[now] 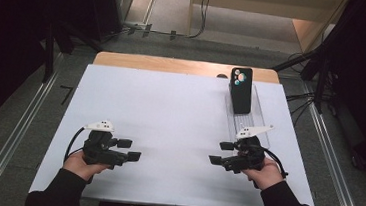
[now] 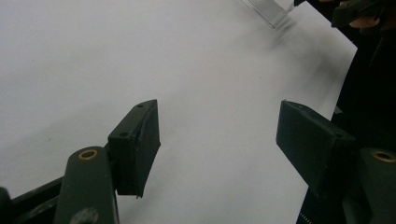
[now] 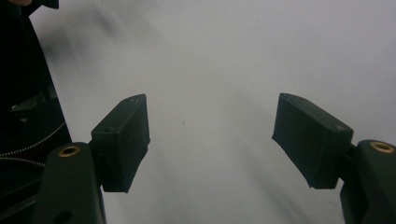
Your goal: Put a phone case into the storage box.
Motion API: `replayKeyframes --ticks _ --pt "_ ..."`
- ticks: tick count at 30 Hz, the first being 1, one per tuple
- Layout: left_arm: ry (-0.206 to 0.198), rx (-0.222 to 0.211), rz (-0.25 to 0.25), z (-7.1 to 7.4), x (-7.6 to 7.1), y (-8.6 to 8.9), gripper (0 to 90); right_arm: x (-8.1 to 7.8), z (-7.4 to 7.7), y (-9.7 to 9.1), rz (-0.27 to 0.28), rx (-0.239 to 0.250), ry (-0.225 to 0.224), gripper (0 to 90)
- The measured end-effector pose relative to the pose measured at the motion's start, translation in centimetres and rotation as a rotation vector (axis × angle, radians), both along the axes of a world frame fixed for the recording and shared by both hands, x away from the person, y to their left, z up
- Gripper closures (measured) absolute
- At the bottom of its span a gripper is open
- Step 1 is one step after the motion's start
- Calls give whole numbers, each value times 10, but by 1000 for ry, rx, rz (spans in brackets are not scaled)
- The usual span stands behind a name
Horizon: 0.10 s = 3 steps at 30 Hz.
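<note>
- Black jaws on our left gripper point(image 1: 133, 150) are spread apart, and nothing is between them.
- In the left gripper view we see only white board between our two pads point(image 2: 140, 144).
- Our left gripper sits low over the near left part of the board and points to the right.
- Our right gripper point(image 1: 219, 153) is let go too: its jaws are wide apart with nothing in them.
- In the right gripper view its pads point(image 3: 122, 140) have bare white board between them.
- Our right gripper sits over the near right part of the board and points to the left, at the other one.
- Just behind our right gripper is a clear stand point(image 1: 258, 123), long and see-through.
- A black phone point(image 1: 241, 89) leans up at the far end of the stand, with its back and camera facing us.
- The phone is well apart from both grippers.
- The white board point(image 1: 170, 112) lies on a wood table point(image 1: 174, 65).
</note>
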State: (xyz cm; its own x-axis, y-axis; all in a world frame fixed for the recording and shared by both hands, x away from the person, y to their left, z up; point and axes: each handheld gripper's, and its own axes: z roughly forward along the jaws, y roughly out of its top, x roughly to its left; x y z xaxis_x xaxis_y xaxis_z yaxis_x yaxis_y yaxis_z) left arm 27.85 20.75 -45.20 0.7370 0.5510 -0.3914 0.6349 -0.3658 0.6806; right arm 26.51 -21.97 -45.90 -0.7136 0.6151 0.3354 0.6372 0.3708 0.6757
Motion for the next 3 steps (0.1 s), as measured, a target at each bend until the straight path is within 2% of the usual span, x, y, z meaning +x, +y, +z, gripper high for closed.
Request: replayKeyframes --ticks 3 --pt "1 -2 1 0 1 0 305 -1 -3 0 14 -9 12 245"
